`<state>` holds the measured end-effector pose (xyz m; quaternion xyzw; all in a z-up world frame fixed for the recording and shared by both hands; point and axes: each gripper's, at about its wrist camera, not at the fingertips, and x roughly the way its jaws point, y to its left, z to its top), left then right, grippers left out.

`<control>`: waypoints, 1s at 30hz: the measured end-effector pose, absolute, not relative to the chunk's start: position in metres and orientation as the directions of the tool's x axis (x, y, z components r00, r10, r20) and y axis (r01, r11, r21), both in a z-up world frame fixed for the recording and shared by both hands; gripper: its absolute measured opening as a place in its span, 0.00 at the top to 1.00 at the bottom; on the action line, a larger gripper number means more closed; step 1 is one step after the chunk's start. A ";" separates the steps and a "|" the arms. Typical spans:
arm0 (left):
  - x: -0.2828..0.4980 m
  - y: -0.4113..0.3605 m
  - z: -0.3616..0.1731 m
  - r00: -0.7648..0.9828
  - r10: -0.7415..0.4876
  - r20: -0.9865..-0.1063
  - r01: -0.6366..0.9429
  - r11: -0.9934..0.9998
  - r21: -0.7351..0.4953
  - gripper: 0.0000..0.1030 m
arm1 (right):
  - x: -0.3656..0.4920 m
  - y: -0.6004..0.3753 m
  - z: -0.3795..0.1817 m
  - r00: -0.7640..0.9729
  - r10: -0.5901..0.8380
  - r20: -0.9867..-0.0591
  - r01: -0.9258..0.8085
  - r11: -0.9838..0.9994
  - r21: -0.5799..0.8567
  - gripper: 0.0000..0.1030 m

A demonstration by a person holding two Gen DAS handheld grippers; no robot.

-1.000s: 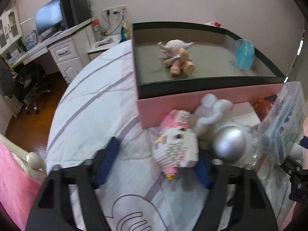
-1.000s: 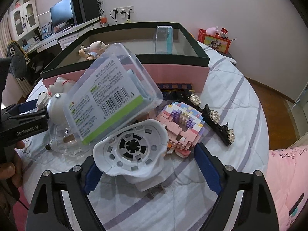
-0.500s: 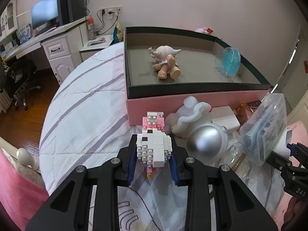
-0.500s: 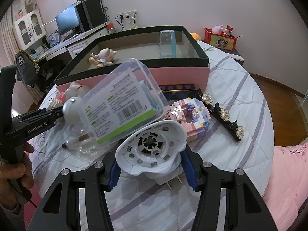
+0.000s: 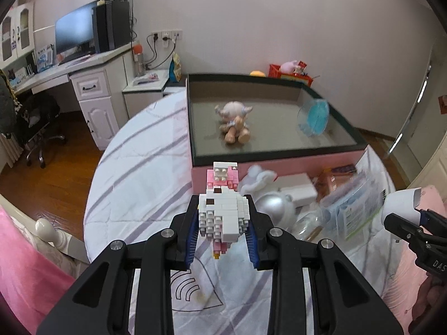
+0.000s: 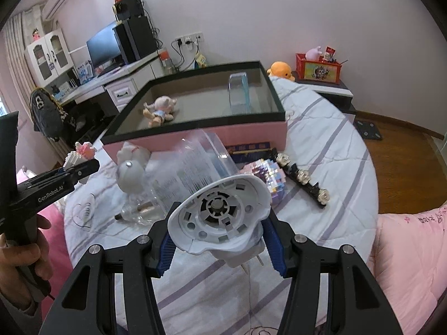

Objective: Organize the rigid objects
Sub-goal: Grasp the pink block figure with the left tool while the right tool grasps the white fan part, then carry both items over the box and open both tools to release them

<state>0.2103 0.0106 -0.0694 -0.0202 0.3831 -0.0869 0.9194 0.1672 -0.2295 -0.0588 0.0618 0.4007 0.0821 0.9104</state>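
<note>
The left gripper [image 5: 223, 230] has its fingers clamped on a brick figure [image 5: 223, 217], which sits squarely between the blue pads, clear of the bed [image 5: 145, 173]. The box [image 5: 192, 128] lies at twelve o'clock. The right gripper [image 6: 220, 244] has its fingers clamped on a white plug-in [image 6: 220, 217], prongs at five o'clock, box [image 6: 195, 136] at eleven.

Two tools [image 5: 223, 231] [image 6: 219, 240], two block figures [image 5: 223, 217] [image 6: 268, 173], one box [image 6: 195, 136].

White-and-pink brick figure [image 5: 223, 217], purple-striped white bedspread [image 5: 145, 167]
</note>
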 end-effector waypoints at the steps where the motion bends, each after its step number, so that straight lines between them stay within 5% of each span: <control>1: 0.210 0.009 -0.066 0.695 -0.176 -0.697 0.146 0.984 -0.102 0.71 | 0.166 -0.231 -0.057 0.669 0.203 -0.715 -0.100 0.978 0.184 0.45; 19: 0.251 -0.024 0.003 0.773 -0.228 -0.592 0.202 0.973 -0.111 0.71 | 0.232 -0.225 0.032 0.787 0.238 -0.569 -0.195 0.971 0.137 0.45; 30: 0.342 -0.042 0.003 0.753 -0.234 -0.615 0.210 0.971 -0.113 0.71 | 0.347 -0.216 0.013 0.730 0.253 -0.634 -0.202 0.967 0.155 0.45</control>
